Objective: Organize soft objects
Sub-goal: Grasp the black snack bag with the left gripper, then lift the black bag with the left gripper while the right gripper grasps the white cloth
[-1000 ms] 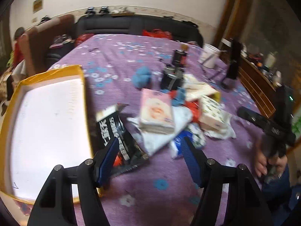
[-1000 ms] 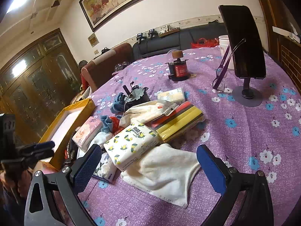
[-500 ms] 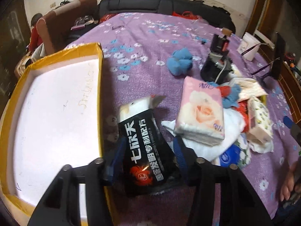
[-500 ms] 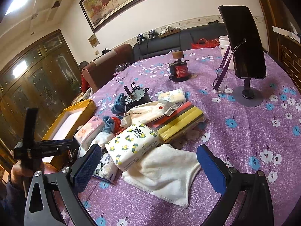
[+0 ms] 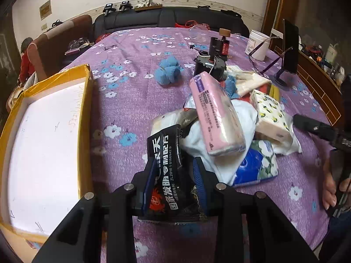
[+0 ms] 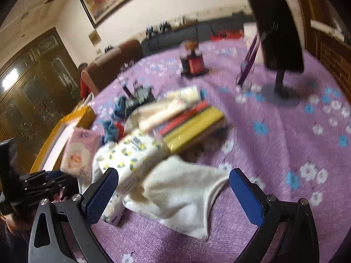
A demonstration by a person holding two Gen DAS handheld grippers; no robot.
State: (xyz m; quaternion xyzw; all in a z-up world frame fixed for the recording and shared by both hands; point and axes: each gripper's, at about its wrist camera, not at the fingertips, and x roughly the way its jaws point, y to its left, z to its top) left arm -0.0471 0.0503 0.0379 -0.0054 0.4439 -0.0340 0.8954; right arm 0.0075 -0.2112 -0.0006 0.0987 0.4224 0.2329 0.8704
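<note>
left fingers: left gripper (image 5: 174,185) closing on the black packet (image 5: 167,171); blue pads sit on both its sides, packet between them, seems nearly pinched, full clamp not certain
black packet: directly between the left fingers, on the table (image 5: 122,92) at the near edge of the pile; long axis runs away from the fingers, along the pointing line, top end leaning toward the pink tissue pack (image 5: 216,114)
key relation: yellow box (image 5: 86,100) lies to the left of the left fingers, just beside them, white inside bare; likely a short carry sideways, judging from the task
pile: pink tissue pack tilted on white cloth, ahead-right of the left fingers; lemon-print tissue pack (image 5: 271,116) and blue floral pack (image 5: 256,164) further right
right fingers: right gripper (image 6: 173,195) wide apart, nothing between the pads; white towel (image 6: 182,195) lies just ahead, between the fingers' line but not touched
nearer hand: left for the packet and box; right for the towel and lemon-print pack
hidden: packet's lower end covered by the left fingers; what lies under the pink pack unclear
hard to read: right wrist view motion-blurred, pile details smeared; person's hand (image 5: 331,186) cut off at right edge of left wrist view
</note>
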